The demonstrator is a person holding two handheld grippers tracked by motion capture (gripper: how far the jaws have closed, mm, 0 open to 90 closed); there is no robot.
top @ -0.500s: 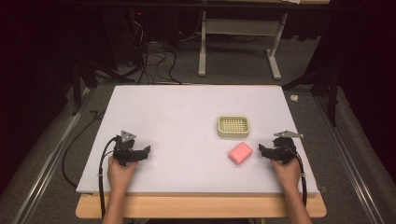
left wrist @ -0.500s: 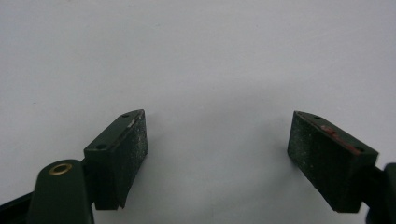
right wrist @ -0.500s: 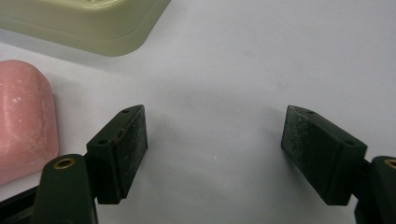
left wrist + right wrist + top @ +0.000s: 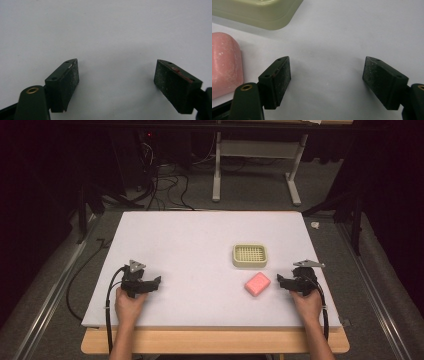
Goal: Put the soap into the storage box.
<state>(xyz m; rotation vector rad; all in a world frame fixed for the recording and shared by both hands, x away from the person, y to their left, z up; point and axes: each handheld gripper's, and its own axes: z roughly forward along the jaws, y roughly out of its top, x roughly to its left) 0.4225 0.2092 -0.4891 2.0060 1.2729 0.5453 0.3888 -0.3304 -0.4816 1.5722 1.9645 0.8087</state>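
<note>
While both jaws stand wide apart on nothing, the right hand-held gripper (image 4: 280, 281) rests on the tabletop (image 4: 200, 245) just beside the soap (image 4: 257, 283). Near it sits the dish (image 4: 249, 255). Well apart, the left hand-held gripper (image 4: 156, 282) is equally open and empty.

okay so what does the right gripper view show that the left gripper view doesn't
The right gripper view alone has the pink soap bar at its left edge, beside and outside the jaws, and a corner of the pale green soap dish at the top. The left gripper view alone has its own left gripper over bare table. Both share the white table and a pair of black jaws standing wide apart with nothing between them, the right gripper included.
</note>
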